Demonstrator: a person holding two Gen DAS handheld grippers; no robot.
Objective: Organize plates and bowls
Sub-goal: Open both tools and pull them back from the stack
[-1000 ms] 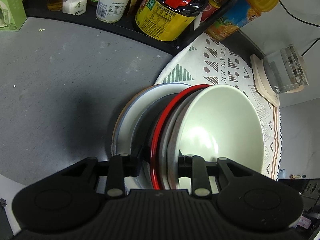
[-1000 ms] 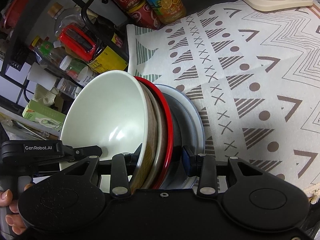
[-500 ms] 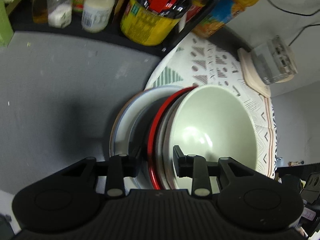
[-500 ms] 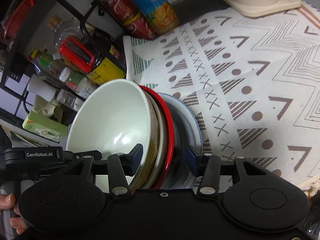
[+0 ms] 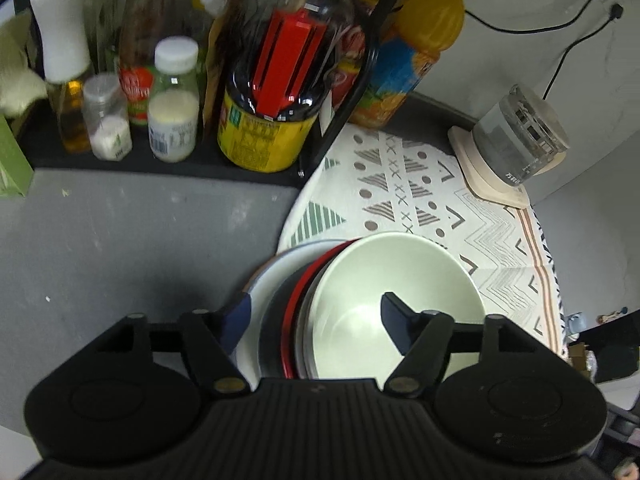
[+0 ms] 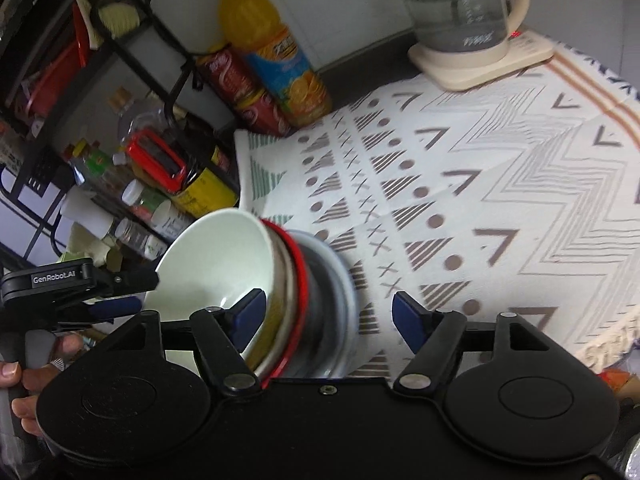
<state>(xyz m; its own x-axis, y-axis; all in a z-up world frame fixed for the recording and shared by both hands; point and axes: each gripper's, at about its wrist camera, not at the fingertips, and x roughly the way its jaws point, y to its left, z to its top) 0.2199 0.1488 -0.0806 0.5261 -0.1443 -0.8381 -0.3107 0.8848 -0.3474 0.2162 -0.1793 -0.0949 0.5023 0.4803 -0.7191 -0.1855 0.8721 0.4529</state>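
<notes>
At the edge of the patterned cloth [image 6: 460, 184], where it meets the grey counter [image 5: 120, 248], the dishes already sit nested as one stack [image 5: 344, 304]: a wide pale plate [image 5: 260, 300] at the bottom, a dark dish and a red-rimmed plate [image 6: 301, 276] above it, then a brownish bowl, with the pale green bowl [image 5: 392, 292] on top. By the look of it the gathering is done and little is left beyond drawing clear, unless the stack must go elsewhere. The left gripper [image 5: 312, 312] straddles the stack with its jaws opening, one finger outside the plates, the other over the green bowl's hollow, pressing on nothing. The right gripper [image 6: 328, 312] is likewise opening, the stack's near rim between its fingers but unclamped. Writing: "GenRobot.AI" shows on the left gripper's body in the right wrist view; the labels on the orange drink bottle [image 6: 276, 64], the red can [image 6: 244, 92] and the kettle [image 6: 464, 4] are too blurred to read.
</notes>
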